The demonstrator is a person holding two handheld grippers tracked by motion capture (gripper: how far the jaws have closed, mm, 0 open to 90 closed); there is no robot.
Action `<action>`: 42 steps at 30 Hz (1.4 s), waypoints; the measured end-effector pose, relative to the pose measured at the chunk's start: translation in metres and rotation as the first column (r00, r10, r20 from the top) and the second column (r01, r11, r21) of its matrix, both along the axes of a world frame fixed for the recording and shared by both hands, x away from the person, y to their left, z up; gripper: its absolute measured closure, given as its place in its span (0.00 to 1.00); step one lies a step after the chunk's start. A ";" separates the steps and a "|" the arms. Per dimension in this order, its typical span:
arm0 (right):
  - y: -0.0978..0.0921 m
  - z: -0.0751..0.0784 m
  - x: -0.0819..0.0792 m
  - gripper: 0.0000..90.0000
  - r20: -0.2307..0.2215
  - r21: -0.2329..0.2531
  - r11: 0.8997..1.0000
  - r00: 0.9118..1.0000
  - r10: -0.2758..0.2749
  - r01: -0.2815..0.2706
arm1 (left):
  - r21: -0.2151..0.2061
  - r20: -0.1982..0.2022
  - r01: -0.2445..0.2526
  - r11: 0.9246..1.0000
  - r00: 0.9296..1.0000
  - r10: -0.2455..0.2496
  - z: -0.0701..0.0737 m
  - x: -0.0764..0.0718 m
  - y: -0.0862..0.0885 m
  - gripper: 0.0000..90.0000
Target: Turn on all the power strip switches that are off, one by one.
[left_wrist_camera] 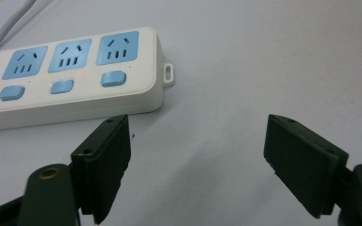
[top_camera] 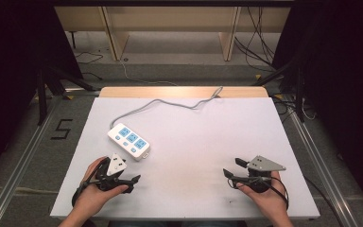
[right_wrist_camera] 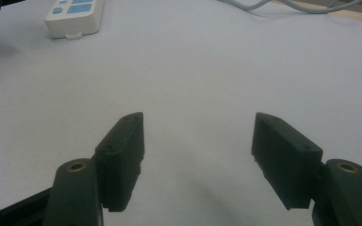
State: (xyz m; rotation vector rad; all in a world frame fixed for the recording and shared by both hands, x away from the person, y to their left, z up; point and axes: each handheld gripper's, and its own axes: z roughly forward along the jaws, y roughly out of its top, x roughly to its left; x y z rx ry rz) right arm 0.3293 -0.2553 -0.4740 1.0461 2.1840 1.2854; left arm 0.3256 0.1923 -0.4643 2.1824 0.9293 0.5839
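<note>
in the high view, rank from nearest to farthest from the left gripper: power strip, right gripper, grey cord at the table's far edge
1. power strip, just beyond the left gripper
2. right gripper, across the table's near side
3. grey cord, at the far edge

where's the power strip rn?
The white power strip lies flat on the left half of the table in the high view, just beyond the open left gripper, its grey cord running toward the far edge.

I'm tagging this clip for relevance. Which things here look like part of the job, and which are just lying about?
Likely in the job:
power strip
its grey cord
left tongs, open
right tongs, open

Just lying about:
wooden frame behind the table
floor cables
"5" floor mark
</note>
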 end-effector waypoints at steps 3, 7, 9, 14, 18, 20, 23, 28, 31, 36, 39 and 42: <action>-0.001 0.001 0.000 0.40 0.004 0.001 1.000 1.000 -0.003 0.003 | 0.001 0.007 -0.003 1.000 1.000 0.003 0.001 0.000 0.000 0.29; -0.001 0.000 0.000 0.40 0.002 0.003 1.000 1.000 -0.005 0.005 | 0.018 0.011 -0.026 0.999 1.000 0.026 0.002 -0.001 0.002 0.38; -0.001 0.000 0.000 0.40 0.002 0.002 1.000 1.000 -0.006 0.006 | 0.011 0.022 -0.042 0.999 0.999 0.042 0.004 -0.001 0.003 0.52; -0.001 0.000 0.001 0.40 -0.001 0.000 1.000 1.000 -0.006 0.006 | 0.032 0.020 -0.077 0.997 0.997 0.076 0.007 -0.001 0.007 0.96; -0.001 0.000 0.000 0.40 0.001 0.000 1.000 1.000 -0.005 0.005 | 0.026 0.001 -0.092 0.995 0.996 0.092 0.010 0.001 0.010 1.00; -0.001 0.000 0.000 0.40 0.000 0.001 1.000 1.000 -0.006 0.006 | 0.023 -0.005 -0.102 0.994 0.995 0.102 0.011 0.002 0.010 1.00; 0.000 -0.001 0.001 0.40 -0.007 0.001 1.000 1.000 -0.005 0.005 | 0.025 -0.006 -0.113 0.993 0.994 0.113 0.014 0.006 0.010 1.00; 0.002 -0.003 0.001 0.40 -0.012 -0.003 1.000 1.000 -0.002 0.002 | 0.022 -0.023 -0.139 0.990 0.990 0.140 0.019 0.013 0.013 1.00; 0.003 -0.003 0.001 0.40 -0.013 -0.001 1.000 1.000 -0.005 0.005 | 0.010 -0.030 -0.170 0.985 0.985 0.170 0.024 0.021 0.018 1.00; 0.003 -0.003 0.001 0.40 -0.011 -0.005 1.000 1.000 -0.007 0.007 | 0.003 -0.030 -0.207 0.978 0.978 0.207 0.029 0.033 0.026 1.00; 0.003 -0.003 0.000 0.40 -0.008 -0.004 1.000 1.000 -0.008 0.008 | 0.010 -0.032 -0.215 0.977 0.976 0.215 0.030 0.038 0.028 1.00; 0.003 -0.002 0.001 0.40 -0.008 -0.006 1.000 1.000 -0.006 0.006 | 0.016 -0.037 -0.232 0.973 0.972 0.232 0.031 0.047 0.031 1.00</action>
